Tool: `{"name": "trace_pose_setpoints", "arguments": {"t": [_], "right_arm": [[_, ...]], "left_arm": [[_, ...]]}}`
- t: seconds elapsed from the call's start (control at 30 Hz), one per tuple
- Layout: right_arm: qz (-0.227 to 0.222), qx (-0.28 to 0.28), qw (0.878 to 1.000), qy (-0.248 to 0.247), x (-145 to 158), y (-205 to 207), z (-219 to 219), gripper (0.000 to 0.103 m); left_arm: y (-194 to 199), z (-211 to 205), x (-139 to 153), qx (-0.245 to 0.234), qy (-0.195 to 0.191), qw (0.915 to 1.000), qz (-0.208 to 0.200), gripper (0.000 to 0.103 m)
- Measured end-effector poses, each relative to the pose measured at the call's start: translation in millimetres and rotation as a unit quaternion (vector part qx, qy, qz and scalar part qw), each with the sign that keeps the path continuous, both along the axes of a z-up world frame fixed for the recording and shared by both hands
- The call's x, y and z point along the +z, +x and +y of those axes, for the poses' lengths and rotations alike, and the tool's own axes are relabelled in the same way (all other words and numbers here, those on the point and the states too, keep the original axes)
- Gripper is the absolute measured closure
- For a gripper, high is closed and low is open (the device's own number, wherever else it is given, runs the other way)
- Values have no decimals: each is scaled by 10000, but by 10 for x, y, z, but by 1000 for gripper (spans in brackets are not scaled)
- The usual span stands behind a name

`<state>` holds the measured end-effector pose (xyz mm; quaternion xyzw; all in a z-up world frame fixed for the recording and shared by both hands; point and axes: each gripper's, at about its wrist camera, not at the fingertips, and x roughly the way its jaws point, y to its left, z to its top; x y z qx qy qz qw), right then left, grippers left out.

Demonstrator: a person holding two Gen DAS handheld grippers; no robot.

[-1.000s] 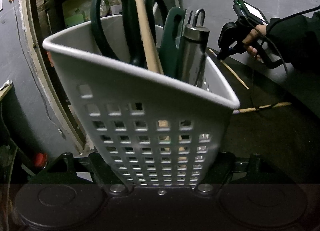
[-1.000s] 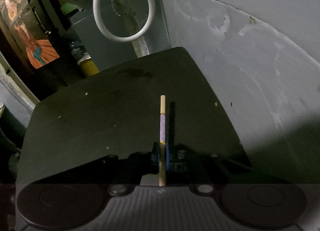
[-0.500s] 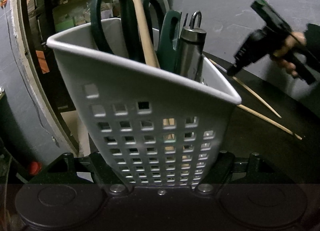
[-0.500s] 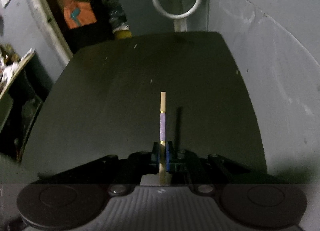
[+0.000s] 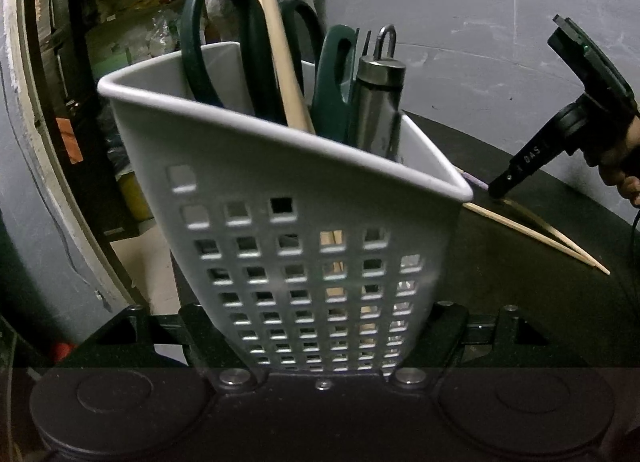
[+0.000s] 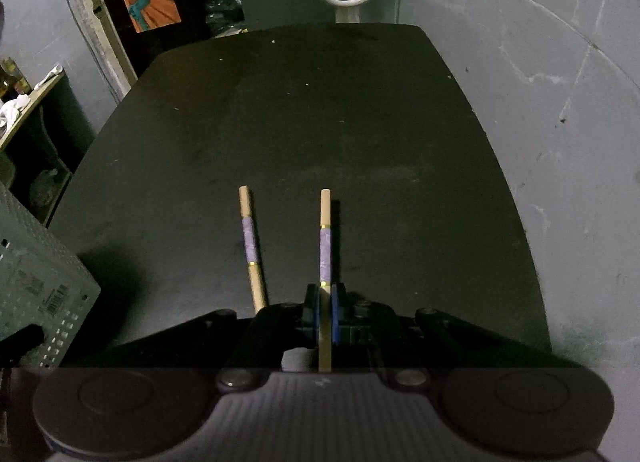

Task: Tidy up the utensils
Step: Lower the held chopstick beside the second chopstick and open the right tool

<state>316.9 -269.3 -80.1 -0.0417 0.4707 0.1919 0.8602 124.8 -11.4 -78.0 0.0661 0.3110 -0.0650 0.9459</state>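
The right tongs (image 6: 328, 314), still pinching one chopstick (image 6: 325, 246), have swung over beside the second chopstick (image 6: 251, 250) on the worktop (image 6: 320, 122), near the basket (image 5: 304, 222) that the left tongs (image 5: 320, 342) clench, so it can drop in soon.

Dim room, fisheye bending toward the edges, dark corners, desk (image 6: 280, 134) nearly black, soft shadows, slight blur at 3 o'clock

The right gripper (image 5: 496, 192) is black, its finger stamped with white characters, perhaps "0AS". A green-edged module tops its handle. In the wrist view its pads (image 6: 335, 314) are blue, beside round silver screws.
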Motion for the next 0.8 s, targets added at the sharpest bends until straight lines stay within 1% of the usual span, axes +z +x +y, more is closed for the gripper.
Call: {"name": "trace_pose_setpoints", "arguments": {"t": [0.13, 0.37, 0.57, 0.63, 0.8], "right_arm": [[-202, 248, 9991, -272, 12, -13, 126, 97], [-233, 711, 9957, -551, -25, 79, 433, 96], [-253, 697, 9960, -495, -27, 54, 438, 95], [-262, 677, 9963, -468, -30, 42, 414, 90], [-287, 684, 9962, -466, -41, 74, 439, 88]], "left_arm": [[-21, -13, -15, -34, 10, 10000, -4, 26], [13, -23, 15, -72, 17, 10000, 10, 26], [13, -24, 15, -69, 14, 10000, 8, 26], [13, -23, 16, -67, 12, 10000, 6, 26], [12, -23, 15, -68, 13, 10000, 9, 26]]}}
